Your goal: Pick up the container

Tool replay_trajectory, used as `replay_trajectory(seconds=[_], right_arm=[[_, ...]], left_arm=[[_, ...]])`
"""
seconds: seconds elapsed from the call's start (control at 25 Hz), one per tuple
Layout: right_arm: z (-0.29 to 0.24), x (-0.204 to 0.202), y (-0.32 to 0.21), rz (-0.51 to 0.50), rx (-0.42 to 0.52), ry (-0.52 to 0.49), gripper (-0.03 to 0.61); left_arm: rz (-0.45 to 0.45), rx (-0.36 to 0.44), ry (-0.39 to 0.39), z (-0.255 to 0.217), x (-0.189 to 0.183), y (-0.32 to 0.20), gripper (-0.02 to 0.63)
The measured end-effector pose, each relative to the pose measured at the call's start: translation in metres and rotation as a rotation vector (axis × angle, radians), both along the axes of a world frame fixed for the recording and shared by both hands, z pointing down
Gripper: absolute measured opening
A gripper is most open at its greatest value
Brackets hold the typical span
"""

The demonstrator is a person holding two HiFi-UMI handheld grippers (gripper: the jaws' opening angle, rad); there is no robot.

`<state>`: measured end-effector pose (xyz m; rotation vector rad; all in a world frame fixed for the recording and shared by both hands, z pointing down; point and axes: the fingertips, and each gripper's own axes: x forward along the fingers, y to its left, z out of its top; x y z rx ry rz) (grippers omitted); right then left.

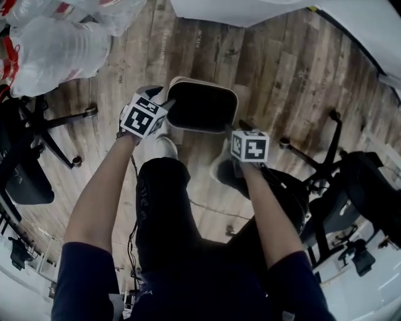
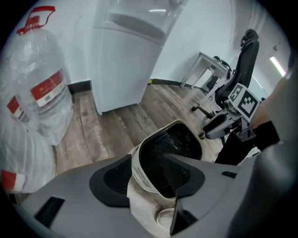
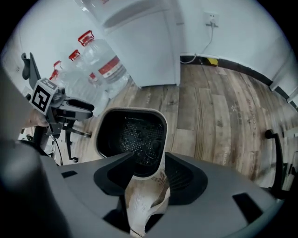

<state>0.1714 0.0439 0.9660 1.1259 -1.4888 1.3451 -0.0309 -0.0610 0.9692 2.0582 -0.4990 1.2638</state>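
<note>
On the floor (image 1: pixel 282 75), just ahead of the person's shoes and short of the edge where the white cabinet (image 1: pixel 250 9) stands, the container (image 1: pixel 202 106) sits upright with its mouth up. Water bottles (image 1: pixel 56 47) lie well apart from it at the left edge. The container is a rounded-square bin with pale outer walls and a dark, mesh-patterned interior, and it shows no contents. Judged from its thin wall and rolled rim, it should be light and fairly stiff, though a side wall may flex inward under a hard pinch. The smooth outer face may be slippery, so grip force should be moderate and equal on both sides. It does not look fragile. The best holds appear to be the two opposite side walls just below the rim, one jaw inside and one outside, so that the rim stops any slip and the load stays level. The left gripper (image 2: pixel 146 174) is at the container's left wall. Its jaws are spread and straddle that wall, with one pad outside against the pale face and the other inside over the dark interior; neither pad appears to press on it. The right gripper (image 3: pixel 151 179) is at the opposite wall, with its jaws likewise spread. The wall and rim stand between them, nearer the outer pad, and no clamping is evident. The next move calls for both gripper pairs to close together before any lift.
</note>
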Motion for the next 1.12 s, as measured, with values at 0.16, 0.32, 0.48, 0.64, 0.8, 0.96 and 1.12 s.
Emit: replay_trajectory(seconds=[0.16,0.32,0.48,0.64,0.8,0.96,1.12], right_arm=[[0.052,0.004,0.014,0.021,-0.058,0.02,0.202],[0.087,0.005,0.023,0.072,-0.117,0.012,0.202],[0.102,-0.003,0.025,0.06,-0.127,0.014,0.184],[0.105,-0.002,0.024,0.088,-0.12,0.033,0.11],[0.09,0.002,0.027,0.083,-0.118,0.07,0.091],[0.038,0.008,0.018,0.065,-0.081,0.092,0.089],[-0.039,0.004,0.011,0.057,-0.039,0.091,0.089]], left_arm=[[0.012,-0.026,-0.028,0.048,0.008,-0.004,0.229],[0.08,-0.076,-0.084,0.083,0.015,-0.001,0.227],[0.11,-0.073,-0.119,0.102,0.02,-0.003,0.21],[0.102,-0.067,-0.129,0.104,0.027,-0.004,0.135],[0.113,-0.094,-0.167,0.094,0.021,0.009,0.127],[0.068,-0.065,-0.143,0.04,0.023,0.004,0.127],[0.038,-0.046,-0.145,-0.039,0.014,0.002,0.127]])
